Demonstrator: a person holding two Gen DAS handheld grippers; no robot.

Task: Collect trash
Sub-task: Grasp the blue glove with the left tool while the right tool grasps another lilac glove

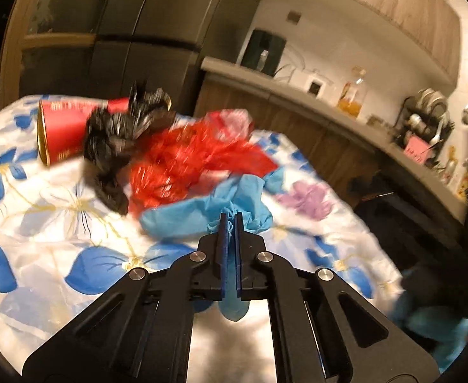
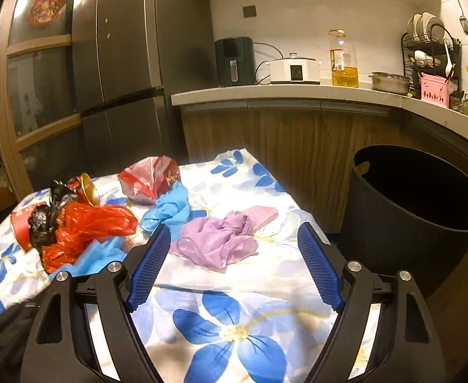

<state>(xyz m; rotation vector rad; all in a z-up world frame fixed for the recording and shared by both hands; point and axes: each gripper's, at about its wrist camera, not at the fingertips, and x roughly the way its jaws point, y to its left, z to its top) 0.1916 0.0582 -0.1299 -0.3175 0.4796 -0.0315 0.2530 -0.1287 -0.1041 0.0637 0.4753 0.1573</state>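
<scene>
The flowered worktop point(image 2: 234, 328) lies bare on the near side of the purple bag point(image 2: 221, 239), giving the wide-open right gripper point(image 2: 234, 265) a clear lane up to that bag. Left of the purple bag the surface is crowded: a blue bag point(image 2: 167, 214), a red bag point(image 2: 84, 229), a black bag point(image 2: 47, 223) and a red can point(image 2: 20, 226) lie touching one another. Right of the purple bag, past the worktop edge, stands the open black bin point(image 2: 416, 201), its mouth unobstructed.

An oil bottle point(image 2: 344, 60) and white cooker point(image 2: 294, 71) stand on the counter point(image 2: 298, 95).
</scene>
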